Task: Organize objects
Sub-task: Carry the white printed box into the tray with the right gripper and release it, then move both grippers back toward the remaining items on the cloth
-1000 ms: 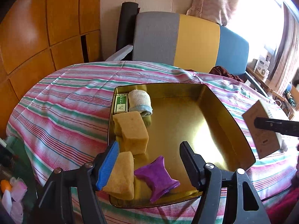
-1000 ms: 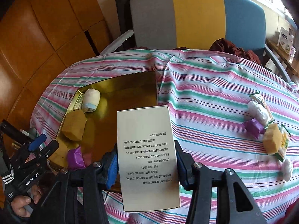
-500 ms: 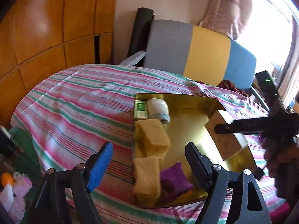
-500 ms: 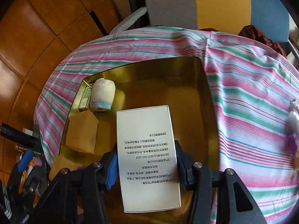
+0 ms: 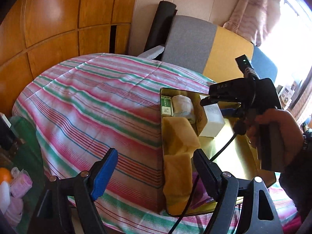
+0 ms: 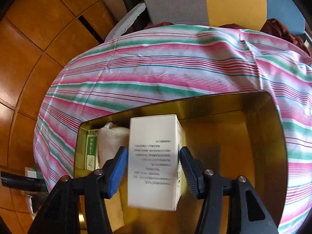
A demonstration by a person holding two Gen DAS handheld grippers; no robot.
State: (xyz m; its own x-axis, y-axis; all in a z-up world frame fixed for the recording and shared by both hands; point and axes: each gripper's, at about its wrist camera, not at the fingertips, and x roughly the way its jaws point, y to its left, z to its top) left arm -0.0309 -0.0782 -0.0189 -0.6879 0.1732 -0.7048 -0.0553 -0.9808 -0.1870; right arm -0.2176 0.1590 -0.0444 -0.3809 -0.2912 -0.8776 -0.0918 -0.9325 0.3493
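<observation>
R hand-held gripper (image 6: 154,167) is over the gold tin tray (image 6: 276,136), w/ the white box (image 6: 154,161) standing between its jaws. Jaws have just been opening; small gaps show on both sides, so pads look clear of the box, i.e. released. Box sits inside the tray, just beside the white cloth roll (image 6: 111,144), w/ a green packet (image 6: 91,150) further left at the tray's far-left corner. In the left wrist view the box (image 5: 212,120) is tilted a bit, its lower end at the tray floor; a person's hand (image 5: 273,128) grips the R tool's handle.

L hand-held gripper (image 5: 156,177) is spread wide, empty, hanging over the tray's near-left edge & the striped cloth (image 5: 93,105) on the table. Two yellow sponges (image 5: 179,136) lie along the tray's left wall; near one shows between the L jaws, not touched. A purple bit (image 5: 198,197) sits low in the tray, mostly hidden behind the finger.
</observation>
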